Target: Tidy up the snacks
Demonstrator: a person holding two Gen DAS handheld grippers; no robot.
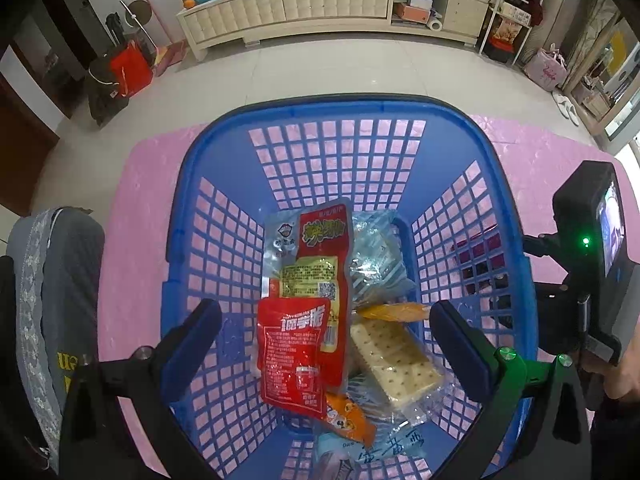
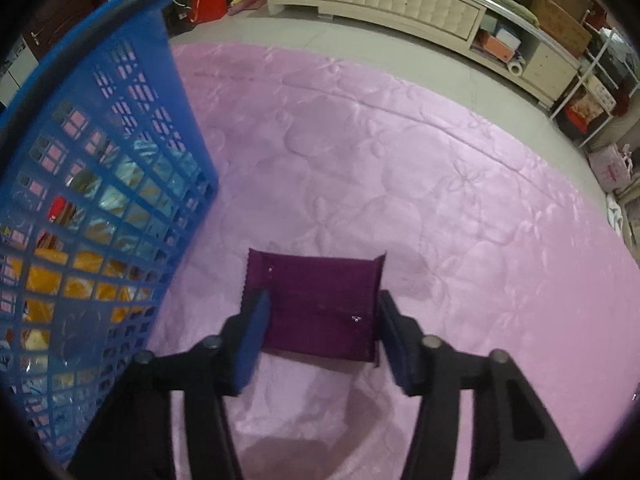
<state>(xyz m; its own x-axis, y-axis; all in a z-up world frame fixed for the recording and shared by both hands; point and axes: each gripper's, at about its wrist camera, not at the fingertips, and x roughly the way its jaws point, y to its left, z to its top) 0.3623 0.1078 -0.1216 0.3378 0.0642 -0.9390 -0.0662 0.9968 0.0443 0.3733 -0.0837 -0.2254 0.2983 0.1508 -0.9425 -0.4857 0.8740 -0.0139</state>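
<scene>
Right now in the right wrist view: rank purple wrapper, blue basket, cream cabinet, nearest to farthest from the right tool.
1. Flat dark purple snack wrapper: on the pink quilt, between the right tool's open fingers.
2. Blue plastic lattice basket: close by on the left, holding snacks.
3. Long cream padded cabinet: far off, across the floor.
</scene>
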